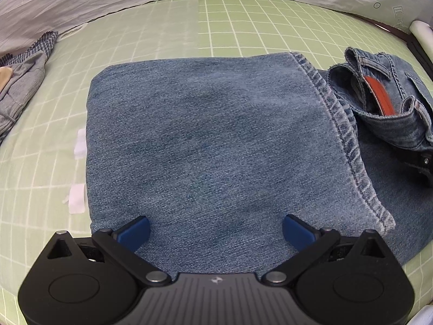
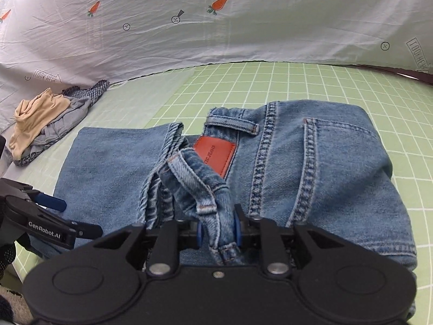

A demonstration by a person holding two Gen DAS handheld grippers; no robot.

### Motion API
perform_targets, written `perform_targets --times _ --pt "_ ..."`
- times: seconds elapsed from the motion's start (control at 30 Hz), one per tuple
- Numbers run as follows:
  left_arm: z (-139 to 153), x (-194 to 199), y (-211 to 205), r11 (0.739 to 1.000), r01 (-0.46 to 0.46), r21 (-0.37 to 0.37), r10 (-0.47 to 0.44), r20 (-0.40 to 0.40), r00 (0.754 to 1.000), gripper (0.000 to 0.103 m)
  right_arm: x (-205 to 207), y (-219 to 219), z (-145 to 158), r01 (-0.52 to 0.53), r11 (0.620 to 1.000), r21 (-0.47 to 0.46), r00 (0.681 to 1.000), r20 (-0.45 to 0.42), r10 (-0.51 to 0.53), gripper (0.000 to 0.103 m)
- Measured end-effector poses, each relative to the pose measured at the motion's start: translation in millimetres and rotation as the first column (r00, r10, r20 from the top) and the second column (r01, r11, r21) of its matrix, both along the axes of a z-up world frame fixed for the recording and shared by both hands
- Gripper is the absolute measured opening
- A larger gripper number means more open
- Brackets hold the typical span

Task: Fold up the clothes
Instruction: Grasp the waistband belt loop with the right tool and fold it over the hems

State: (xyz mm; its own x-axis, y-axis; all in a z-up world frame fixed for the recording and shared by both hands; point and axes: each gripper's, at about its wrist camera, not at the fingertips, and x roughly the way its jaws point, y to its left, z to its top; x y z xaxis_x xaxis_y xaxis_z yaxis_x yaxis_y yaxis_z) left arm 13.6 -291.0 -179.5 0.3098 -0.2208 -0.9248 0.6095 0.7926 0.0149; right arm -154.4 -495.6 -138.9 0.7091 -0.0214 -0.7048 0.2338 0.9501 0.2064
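The left tool (image 1: 215, 230) is level, its two blue-padded fingers (image 1: 134, 232) spread wide apart with nothing between them. The right tool (image 2: 218, 230) has its fingers drawn close together, pinching denim. A gloved hand (image 2: 6, 254) grips the left tool's handle.

One pair of faded blue denim jeans (image 2: 311, 168) lies on the one desk, covered by a pale green mat with a white grid (image 2: 338, 86). The jeans carry one orange-red leather brand patch (image 2: 215, 154) and at least two denim belt loops that show in the right wrist view.

Two black hand-held grippers with blue finger pads are there: the left hand-held gripper (image 1: 215, 228) and the right hand-held gripper (image 2: 217, 230).

One heap of other clothes (image 2: 46, 124) sits near the mat's far left edge, with three fabrics showing in it: one beige, one grey, one blue checked.

Two small white tape strips (image 1: 78, 178) lie beside the jeans.

The one white backdrop sheet (image 2: 243, 27) shows three orange carrot prints.
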Motion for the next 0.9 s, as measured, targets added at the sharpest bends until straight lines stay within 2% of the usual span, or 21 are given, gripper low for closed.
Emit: perform_targets --times 0.47,0.6,0.77,0.83,0.9 --pt "5.5 -11.2 11.8 1.000 -0.001 -0.009 0.001 0.008 1.000 0.103 1.8 -2.5 -2.8 0.014 0.999 0.037 1.000 -0.004 -0.013 0.023" --pt "2.9 -14.2 7.2 1.000 -0.004 -0.009 0.004 0.009 1.000 0.103 -0.6 -15.7 0.7 0.045 0.990 0.134 0.999 0.005 -0.046 0.025" --pt "3.0 -20.7 6.9 1.000 -0.004 -0.010 0.004 0.010 1.000 0.103 -9.9 -46.5 13.6 0.081 0.940 0.331 0.993 0.055 -0.105 0.026" --pt "3.8 -20.7 7.4 1.000 -0.002 -0.010 0.002 0.010 1.000 0.103 -13.0 -52.8 21.6 0.076 0.930 0.359 0.991 0.079 -0.112 0.027" --pt "5.1 -21.8 8.8 1.000 -0.001 -0.010 0.001 0.010 1.000 0.103 -14.1 -53.1 31.0 0.060 0.940 0.336 0.991 0.095 -0.097 0.030"
